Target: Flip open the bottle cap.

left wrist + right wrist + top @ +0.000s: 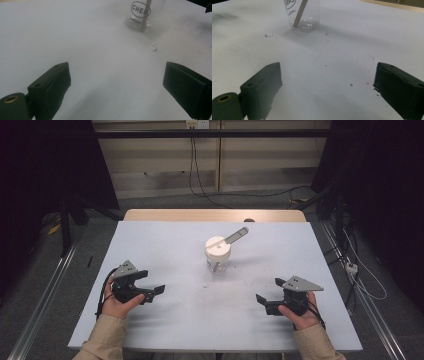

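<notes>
At the lower left of the high view we rest our left tongs (151, 287) on the counter (165, 245), released and grasping nothing. In the centre stands the clear jar (218, 255) with a white lid and a flat stick (235, 236) leaning out, well apart from both hands. At the lower right our right tongs (270, 295) lie released too, probably waiting to start.

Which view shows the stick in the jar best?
The high view: the whole stick leans out of the clear jar past the white lid. The gripper views show its lower part through the glass.
</notes>
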`<state>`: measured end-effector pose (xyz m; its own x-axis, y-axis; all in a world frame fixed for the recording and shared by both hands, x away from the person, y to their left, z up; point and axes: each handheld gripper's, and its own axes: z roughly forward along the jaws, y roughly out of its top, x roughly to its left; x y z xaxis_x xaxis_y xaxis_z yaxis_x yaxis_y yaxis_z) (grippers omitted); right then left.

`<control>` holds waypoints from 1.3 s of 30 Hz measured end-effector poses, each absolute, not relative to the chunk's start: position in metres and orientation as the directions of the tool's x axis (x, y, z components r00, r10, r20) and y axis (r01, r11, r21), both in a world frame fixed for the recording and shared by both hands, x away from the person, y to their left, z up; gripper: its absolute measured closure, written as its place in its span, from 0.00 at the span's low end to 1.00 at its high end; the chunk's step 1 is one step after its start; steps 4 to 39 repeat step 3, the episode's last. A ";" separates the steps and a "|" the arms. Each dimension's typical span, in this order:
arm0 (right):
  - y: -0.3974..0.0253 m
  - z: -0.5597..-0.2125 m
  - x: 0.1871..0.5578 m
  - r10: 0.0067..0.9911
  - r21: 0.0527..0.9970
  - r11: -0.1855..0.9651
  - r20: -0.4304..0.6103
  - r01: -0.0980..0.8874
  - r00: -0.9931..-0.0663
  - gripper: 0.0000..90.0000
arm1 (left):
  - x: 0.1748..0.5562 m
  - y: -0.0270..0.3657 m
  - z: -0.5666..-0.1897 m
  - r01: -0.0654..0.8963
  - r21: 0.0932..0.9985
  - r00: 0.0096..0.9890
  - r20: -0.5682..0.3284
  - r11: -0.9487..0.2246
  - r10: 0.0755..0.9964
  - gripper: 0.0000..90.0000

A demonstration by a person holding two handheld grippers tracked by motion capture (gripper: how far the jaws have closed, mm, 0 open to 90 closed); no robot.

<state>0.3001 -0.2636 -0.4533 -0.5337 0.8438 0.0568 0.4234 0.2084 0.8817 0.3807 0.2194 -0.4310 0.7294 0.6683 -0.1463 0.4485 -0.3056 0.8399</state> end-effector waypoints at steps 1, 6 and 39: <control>-0.264 -0.453 0.300 0.844 0.882 0.205 0.060 0.425 -0.533 0.08 | 0.380 0.220 -0.431 0.450 0.841 0.726 -0.149 -0.300 0.671 0.08; -0.263 -0.453 0.300 0.842 0.883 0.209 0.056 0.421 -0.536 0.08 | 0.381 0.220 -0.432 0.450 0.840 0.725 -0.145 -0.303 0.674 0.08; -0.263 -0.453 0.300 0.842 0.883 0.209 0.056 0.421 -0.536 0.08 | 0.381 0.220 -0.432 0.450 0.840 0.725 -0.145 -0.303 0.674 0.08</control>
